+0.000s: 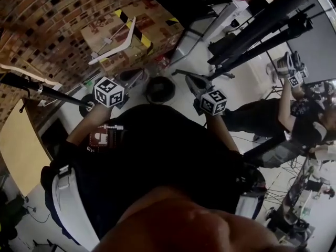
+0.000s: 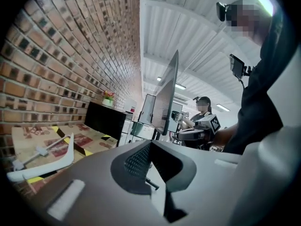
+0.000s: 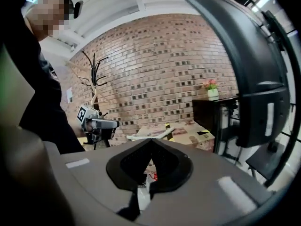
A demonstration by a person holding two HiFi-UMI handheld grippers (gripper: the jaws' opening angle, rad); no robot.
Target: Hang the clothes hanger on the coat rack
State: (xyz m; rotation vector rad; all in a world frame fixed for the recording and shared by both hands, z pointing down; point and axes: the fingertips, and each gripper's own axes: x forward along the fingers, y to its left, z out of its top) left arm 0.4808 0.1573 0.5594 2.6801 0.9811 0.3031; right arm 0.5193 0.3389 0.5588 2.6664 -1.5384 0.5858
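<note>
Hanger (image 1: 113,45): white, lying flat on a cardboard box (image 1: 155,20) in the upper centre of the head view; untouched, well apart from both grippers.

Long axis of hanger: slanted from lower left to upper right in the head view, with the ends angled down and left.

Left gripper (image 1: 140,75): fingers pressed together, nothing between them; just below the hanger in the head view, tips aimed to the upper right.

Right gripper (image 1: 177,73): fingers meeting at the tips, likewise empty; lower right of the hanger and farther from it.

Bearing from left gripper (image 2: 150,142): hanger (image 2: 47,166) off to the lower left of the frame, so beside the fingers' line and not ahead of it.

Bearing from right gripper (image 3: 150,140): hanger (image 3: 162,132) just above the fingertips in the frame, almost straight ahead on the box (image 3: 188,131).

Nearer hand: judged to be the left, though the right is better aligned.

Coat rack (image 3: 94,72): black, with branching hooks, upright before the brick wall, left of centre in the right gripper view; probably the dark pole (image 1: 47,91) at the left edge of the head view, though foreshortening leaves that uncertain.

Stage: judged as approach; pickup not yet begun.

Requirement for next move: fingers to part, then close across the hanger's slanted body.
</note>
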